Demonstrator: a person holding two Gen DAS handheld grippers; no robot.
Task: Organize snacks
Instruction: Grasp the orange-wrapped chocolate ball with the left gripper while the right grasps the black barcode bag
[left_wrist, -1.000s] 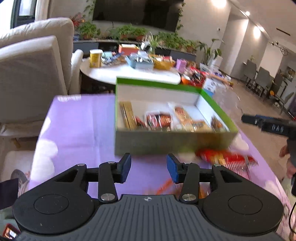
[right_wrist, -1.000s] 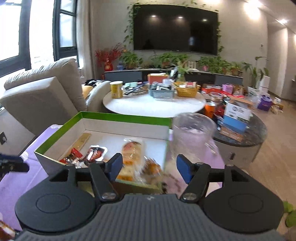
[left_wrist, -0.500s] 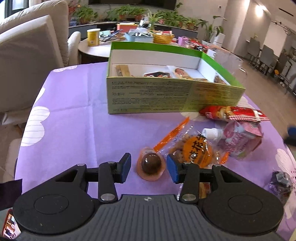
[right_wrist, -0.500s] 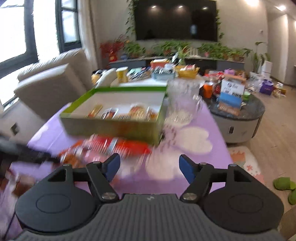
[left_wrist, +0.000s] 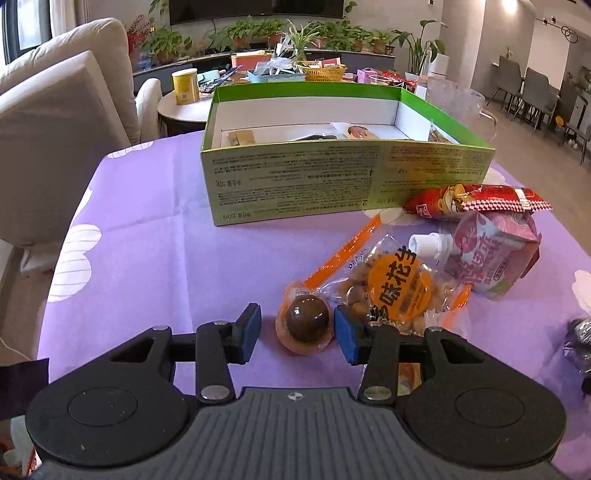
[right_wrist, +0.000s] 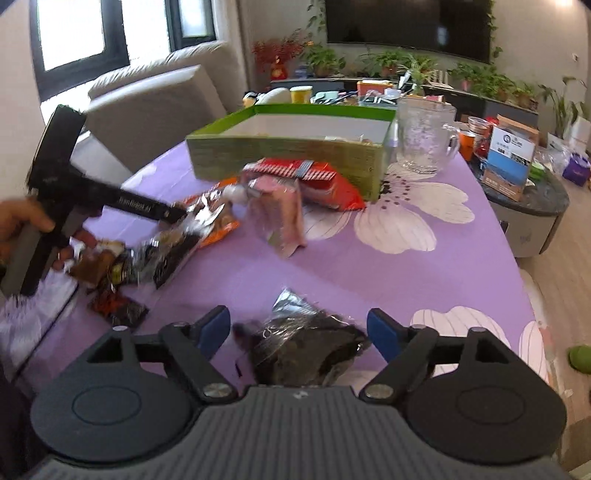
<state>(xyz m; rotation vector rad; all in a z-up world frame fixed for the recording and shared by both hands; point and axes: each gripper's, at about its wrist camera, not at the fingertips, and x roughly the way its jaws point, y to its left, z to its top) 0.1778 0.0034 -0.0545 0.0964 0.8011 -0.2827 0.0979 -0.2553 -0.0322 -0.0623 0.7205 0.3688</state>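
Hovering low over the purple cloth of the surface (left_wrist: 155, 236), the left gripper (left_wrist: 297, 334) has its jaws spread on either side of a small round brown snack in an orange wrapper (left_wrist: 306, 323), which lies flat on the cloth; the right-hand pad sits just beside the wrapper, the left-hand pad stands clear of it, and neither presses on it. Just right of that lies a clear bag of nuts with an orange label (left_wrist: 400, 286), and beyond it a pink pouch with a white cap (left_wrist: 491, 254) and a long red packet (left_wrist: 476, 201), all loose on the cloth. The right gripper (right_wrist: 299, 334) has its jaws opening wide over a crumpled dark packet (right_wrist: 306, 347), which lies between the blue pads without either one touching it. Farther left in that view, blurred wrappers are heaped beside the other gripper's black handle, held in a hand (right_wrist: 22, 225). Past the loose snacks stands the green box (left_wrist: 295, 184), open on top, with a few snacks already lying on its white floor. A clear glass mug (right_wrist: 424, 136) stands just beside the box's far right corner. Behind are a pale sofa (left_wrist: 55, 122) and a round table crowded with things (left_wrist: 184, 109).
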